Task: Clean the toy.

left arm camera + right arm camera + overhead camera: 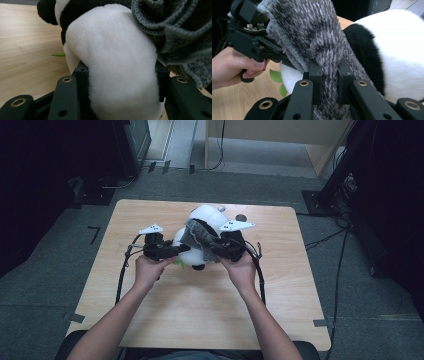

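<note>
A black-and-white plush panda [205, 215] sits near the middle of the wooden table [200, 305], with a grey knitted scarf [197, 236] draped over it. My left gripper [182, 249] comes in from the left. In the left gripper view it is shut on the panda's white body [117, 62], its pads [81, 72] pressing into the fur on both sides. My right gripper [212, 247] comes in from the right and is shut on a bunched fold of the scarf [329, 75]. The right gripper view has the left gripper [249, 42] and the hand on it beyond the scarf.
A green felt leaf [275, 75] sticks out under the panda on the table. Cables trail from both grippers across the tabletop [120, 280]. Dark equipment [132, 145] and a wooden frame [280, 140] stand on the grey floor beyond the far edge.
</note>
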A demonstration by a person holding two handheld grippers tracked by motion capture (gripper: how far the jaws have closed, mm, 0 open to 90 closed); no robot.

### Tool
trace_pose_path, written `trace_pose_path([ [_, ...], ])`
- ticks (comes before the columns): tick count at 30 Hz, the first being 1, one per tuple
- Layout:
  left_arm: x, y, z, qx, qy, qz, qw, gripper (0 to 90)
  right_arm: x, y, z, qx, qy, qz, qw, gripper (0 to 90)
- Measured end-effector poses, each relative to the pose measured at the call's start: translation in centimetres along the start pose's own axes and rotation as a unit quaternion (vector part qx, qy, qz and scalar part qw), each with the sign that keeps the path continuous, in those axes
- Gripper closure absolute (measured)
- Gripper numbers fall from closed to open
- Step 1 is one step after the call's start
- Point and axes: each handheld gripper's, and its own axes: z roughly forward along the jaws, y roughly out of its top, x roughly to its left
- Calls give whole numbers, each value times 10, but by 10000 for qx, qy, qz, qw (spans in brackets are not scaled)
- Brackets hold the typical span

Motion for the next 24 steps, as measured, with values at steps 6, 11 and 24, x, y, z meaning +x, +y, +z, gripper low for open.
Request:
trace_pose_path([
  [6,-3,0,-3,-203,160,-72,9996,496,13,-8,12,96,137,-157,9997,797],
  [11,-2,2,-7,-346,185,-235,9990,499,31,-10,21,180,272,-380,9987,800],
  [24,8,-3,-5,-334,159,-660,9971,501,46,-30,43,170,352,-618,9973,808],
])
